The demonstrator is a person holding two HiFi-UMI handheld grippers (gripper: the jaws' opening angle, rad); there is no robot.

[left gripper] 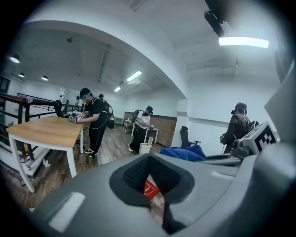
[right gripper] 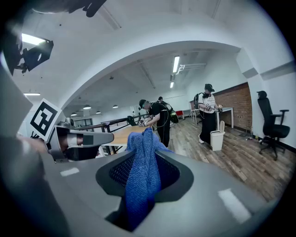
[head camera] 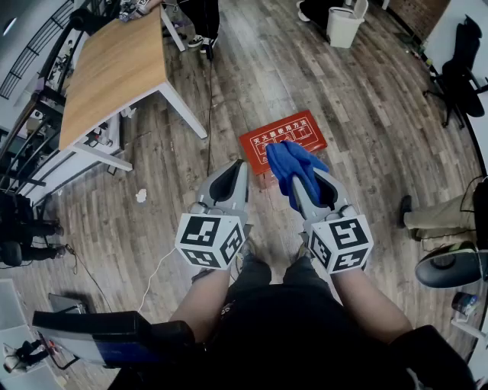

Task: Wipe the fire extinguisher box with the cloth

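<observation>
- Two grippers are out front and only one is loaded: the right gripper (head camera: 296, 183) has its jaws clamped on the blue cloth (head camera: 293, 161), which bunches out past the tips.
- The left gripper (head camera: 241, 167) carries nothing. Its jaws are pressed together, with barely a sliver between them.
- The red fire extinguisher box (head camera: 267, 139) lies flat on the wooden floor (head camera: 358, 99), out in the open and well apart from the table (head camera: 114, 68). From the head view it sits right beneath the cloth.
- My read is that this is the approach and wiping is not yet under way. The cloth looks to be held up in the air, clear of the red top.
- The next move calls for lowering the right gripper until the cloth presses on the box, then sweeping across it with the grip kept firm.
- As for containers, the box is shut, so its contents are hidden. A white bin (head camera: 345, 23) stands at the far edge of the floor, and I cannot see inside it.
</observation>
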